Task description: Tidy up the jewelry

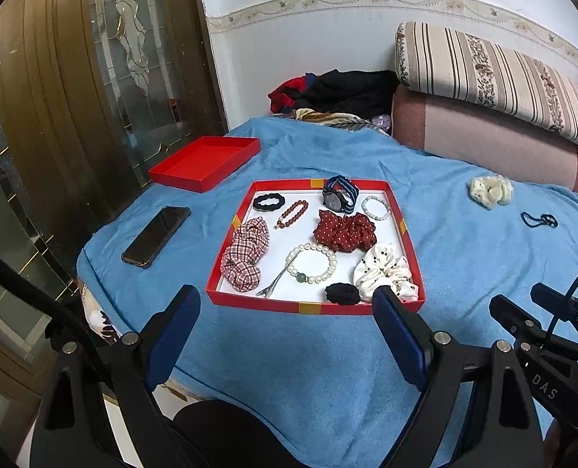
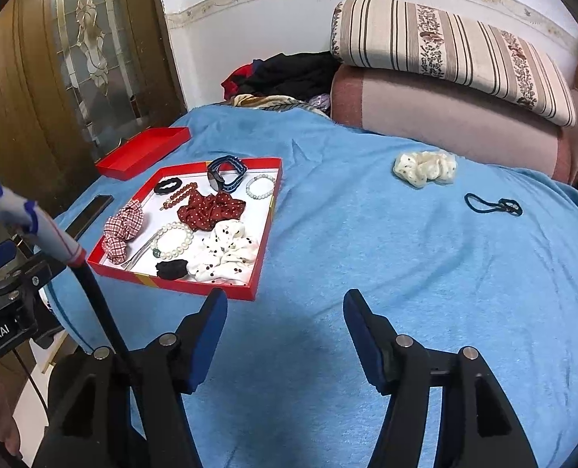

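Note:
A red tray (image 1: 315,306) (image 2: 267,230) with a white floor sits on the blue towel. It holds several scrunchies, bead bracelets, a pearl bracelet (image 1: 312,263), a watch (image 1: 339,195) and a hair clip. Outside it, a cream dotted scrunchie (image 1: 489,191) (image 2: 425,167) and a dark hair tie (image 1: 538,220) (image 2: 493,204) lie on the towel at the right. My left gripper (image 1: 287,306) is open and empty, just in front of the tray's near edge. My right gripper (image 2: 285,306) is open and empty, over bare towel right of the tray.
A red box lid (image 1: 205,162) (image 2: 142,152) lies at the back left. A black phone (image 1: 156,236) lies left of the tray. Folded clothes (image 1: 335,93) and a sofa with a striped cushion (image 1: 491,78) stand behind. A glass door (image 1: 93,78) is on the left.

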{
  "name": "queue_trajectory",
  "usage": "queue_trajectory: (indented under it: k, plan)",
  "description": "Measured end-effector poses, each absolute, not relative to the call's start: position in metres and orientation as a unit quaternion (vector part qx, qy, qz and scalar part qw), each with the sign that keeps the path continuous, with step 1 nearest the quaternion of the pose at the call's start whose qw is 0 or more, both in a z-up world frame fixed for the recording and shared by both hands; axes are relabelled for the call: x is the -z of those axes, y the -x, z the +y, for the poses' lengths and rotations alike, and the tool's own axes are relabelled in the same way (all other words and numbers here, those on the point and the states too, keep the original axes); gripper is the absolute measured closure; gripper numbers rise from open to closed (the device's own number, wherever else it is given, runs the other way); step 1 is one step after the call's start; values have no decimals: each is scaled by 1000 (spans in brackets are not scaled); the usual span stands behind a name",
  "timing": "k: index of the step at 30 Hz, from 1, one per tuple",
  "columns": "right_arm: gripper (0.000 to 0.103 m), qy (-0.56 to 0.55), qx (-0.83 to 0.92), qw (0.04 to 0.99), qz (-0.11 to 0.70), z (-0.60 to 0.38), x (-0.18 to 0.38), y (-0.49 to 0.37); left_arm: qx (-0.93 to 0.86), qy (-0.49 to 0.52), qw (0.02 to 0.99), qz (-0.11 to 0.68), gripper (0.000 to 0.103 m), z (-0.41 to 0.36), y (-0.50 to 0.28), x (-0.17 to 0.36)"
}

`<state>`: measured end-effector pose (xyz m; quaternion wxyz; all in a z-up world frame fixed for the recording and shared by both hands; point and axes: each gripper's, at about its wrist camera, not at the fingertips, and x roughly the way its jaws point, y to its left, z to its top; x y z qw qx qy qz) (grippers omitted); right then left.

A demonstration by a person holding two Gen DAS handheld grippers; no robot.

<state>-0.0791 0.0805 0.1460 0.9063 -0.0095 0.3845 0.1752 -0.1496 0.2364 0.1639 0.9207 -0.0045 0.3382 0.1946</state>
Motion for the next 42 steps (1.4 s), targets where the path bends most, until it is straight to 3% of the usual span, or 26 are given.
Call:
queue_trajectory:
  k: [3,9,42]
  plan:
    - [36,13,-172,908,381,81,-147,79,-202,11,925,322,13,239,153,-167]
    - [33,20,-169,912,372,83,-150,82,-223,30,936,271,1,247,164,-180]
    - [27,48,-152,920,358,88,-150,87,-202,26,922,329,1,240,154,-160]
